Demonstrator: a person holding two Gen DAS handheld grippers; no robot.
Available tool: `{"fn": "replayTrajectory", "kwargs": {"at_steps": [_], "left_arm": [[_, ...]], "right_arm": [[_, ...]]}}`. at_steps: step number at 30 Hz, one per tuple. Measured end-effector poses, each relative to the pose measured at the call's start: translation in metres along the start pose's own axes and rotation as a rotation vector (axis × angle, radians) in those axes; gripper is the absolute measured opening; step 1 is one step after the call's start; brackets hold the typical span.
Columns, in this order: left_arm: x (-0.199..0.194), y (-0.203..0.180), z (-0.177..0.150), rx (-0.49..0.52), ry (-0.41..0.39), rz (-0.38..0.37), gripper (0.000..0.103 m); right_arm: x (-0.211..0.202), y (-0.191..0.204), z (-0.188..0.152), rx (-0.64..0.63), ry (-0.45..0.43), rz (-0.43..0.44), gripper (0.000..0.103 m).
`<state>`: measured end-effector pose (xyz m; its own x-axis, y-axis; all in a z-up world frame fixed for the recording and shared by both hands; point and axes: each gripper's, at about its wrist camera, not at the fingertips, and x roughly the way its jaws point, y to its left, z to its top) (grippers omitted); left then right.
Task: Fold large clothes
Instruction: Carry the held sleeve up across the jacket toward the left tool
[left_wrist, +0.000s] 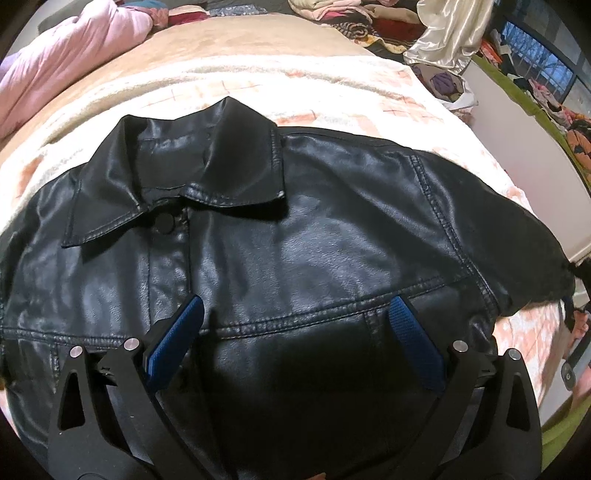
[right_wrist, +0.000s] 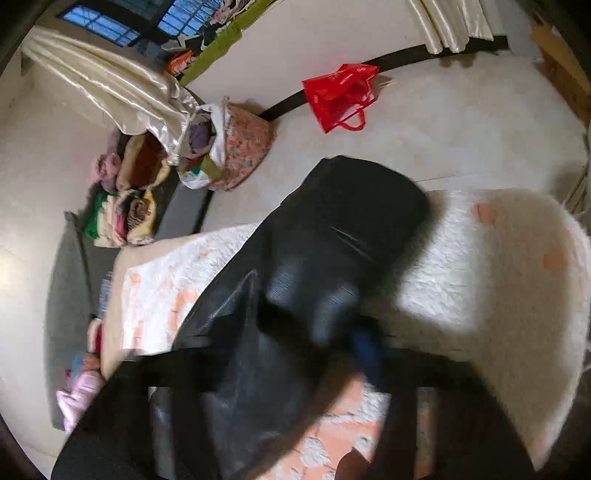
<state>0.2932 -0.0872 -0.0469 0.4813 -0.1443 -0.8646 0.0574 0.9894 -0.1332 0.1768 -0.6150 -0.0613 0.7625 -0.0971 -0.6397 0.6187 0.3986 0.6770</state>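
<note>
We hover left gripper (left_wrist: 295, 317), fingers spread, empty, over black leather jacket (left_wrist: 258, 236) laid flat on bed blanket (left_wrist: 332, 88) for folding. Right gripper (right_wrist: 314, 350) at 6 o'clock clamps jacket sleeve (right_wrist: 332, 236), ready to fold inward.

1. Fleecy white blanket (left_wrist: 332, 85) with faded orange check covers the work surface; a tan one lies beyond it.
2. Pink quilt (left_wrist: 66, 55), bunched, at the far left edge.
3. Cream satin curtain (right_wrist: 110, 85) hangs down to the floor, its hem touching a floral cloth bag (right_wrist: 243, 147) stuffed with clothes.
4. Red plastic bag (right_wrist: 340, 96) on the pale floor, well apart from the floral one.
5. Stack of folded textiles (right_wrist: 122, 218) on a grey mat beside the curtain.
6. Window (right_wrist: 99, 26) showing blue, top left.
</note>
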Motion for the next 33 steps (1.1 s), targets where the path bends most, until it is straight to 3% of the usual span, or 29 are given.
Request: {"fn": "replayTrajectory", "kwargs": {"at_steps": [4,10,15,20,27,33], "left_arm": [[-0.008,0.004,-0.004,-0.016,-0.001,-0.026,0.094],[-0.028,0.009,0.0,-0.034,-0.024,-0.043,0.094],[-0.051,0.021,0.004,-0.061,-0.059,-0.055,0.094],[-0.074,0.039,0.004,-0.084,-0.088,-0.074,0.094],[-0.11,0.081,0.002,-0.151,-0.152,-0.091,0.094],[-0.139,0.131,-0.005,-0.261,-0.201,-0.124,0.094]], "right_arm": [[-0.018,0.017,0.003,-0.065,-0.038,0.133,0.014],[-0.06,0.087,-0.006,-0.277,-0.099,0.351,0.008],[-0.088,0.153,-0.034,-0.474,-0.091,0.466,0.007],[-0.11,0.213,-0.076,-0.658,-0.051,0.585,0.006],[-0.15,0.283,-0.153,-0.871,0.056,0.816,0.005],[-0.178,0.315,-0.232,-1.007,0.164,0.985,0.005]]}}
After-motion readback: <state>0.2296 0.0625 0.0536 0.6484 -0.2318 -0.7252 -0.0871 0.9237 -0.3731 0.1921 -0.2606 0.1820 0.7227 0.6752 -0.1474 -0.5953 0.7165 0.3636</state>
